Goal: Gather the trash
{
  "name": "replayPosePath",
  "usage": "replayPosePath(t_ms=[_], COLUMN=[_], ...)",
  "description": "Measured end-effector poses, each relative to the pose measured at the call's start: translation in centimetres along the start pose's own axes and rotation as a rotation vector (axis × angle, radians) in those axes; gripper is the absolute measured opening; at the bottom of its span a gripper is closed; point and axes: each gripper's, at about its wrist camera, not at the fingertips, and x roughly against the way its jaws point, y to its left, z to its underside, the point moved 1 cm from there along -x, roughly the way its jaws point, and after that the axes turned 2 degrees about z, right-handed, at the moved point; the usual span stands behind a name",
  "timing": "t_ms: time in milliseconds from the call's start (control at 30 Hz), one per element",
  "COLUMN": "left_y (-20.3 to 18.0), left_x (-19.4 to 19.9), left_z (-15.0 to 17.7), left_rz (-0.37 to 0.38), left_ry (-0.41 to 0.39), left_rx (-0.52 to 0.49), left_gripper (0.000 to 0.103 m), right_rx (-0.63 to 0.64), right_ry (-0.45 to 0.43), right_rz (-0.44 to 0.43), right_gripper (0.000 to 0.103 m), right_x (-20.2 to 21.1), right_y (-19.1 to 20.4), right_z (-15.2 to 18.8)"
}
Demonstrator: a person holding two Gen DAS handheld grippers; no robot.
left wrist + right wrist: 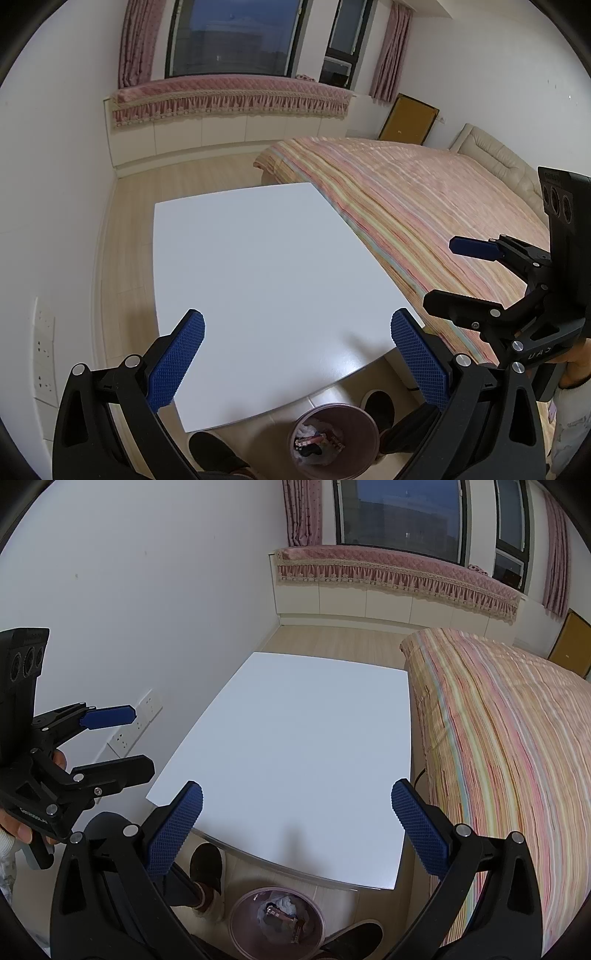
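- Left claw (297, 354) fills the bottom of the left wrist view, blue pads (177, 360) spread wide, nothing between them.
- Right claw (295, 830) likewise at the bottom of the right wrist view, pads spread, nothing held. It also shows at the right edge of the left wrist view, fingers apart.
- Trash bin (334, 439) sits on the floor at bottom centre of both views, just below the near edge of the white surface (258, 277). Crumpled trash (314, 441) lies inside it: white wads plus something dark and a pinkish wrapper; items too small to name.
- Surface top shows no loose trash in either view. Judgement: collection looks complete or nearly so.
- Risks: both claws hang over the near surface edge above the bin; a downward reach could clip that edge or tip the light bin. Dark shoes (207, 864) stand just beside the bin, so a foot shift could knock it over.
- Room: bed (424, 206) touches or nearly touches the surface's right side, no passage there. Wall with sockets (136, 720) is near the left side, a narrow floor strip between. Open floor lies at upper centre, toward the window seat (232, 99).
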Motion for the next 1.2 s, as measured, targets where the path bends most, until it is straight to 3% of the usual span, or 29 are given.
replayPosePath(t_ms=[1200], left_y=[0.5], left_x=[-0.9], left_z=[0.5], left_rz=[0.008], left_ry=[0.015], left_rx=[-0.002], left_gripper=[0.097], right_rx=[0.009], right_ry=[0.033], right_rz=[0.008], right_gripper=[0.100], right_x=[-1.5], right_y=[0.0], right_z=[0.4])
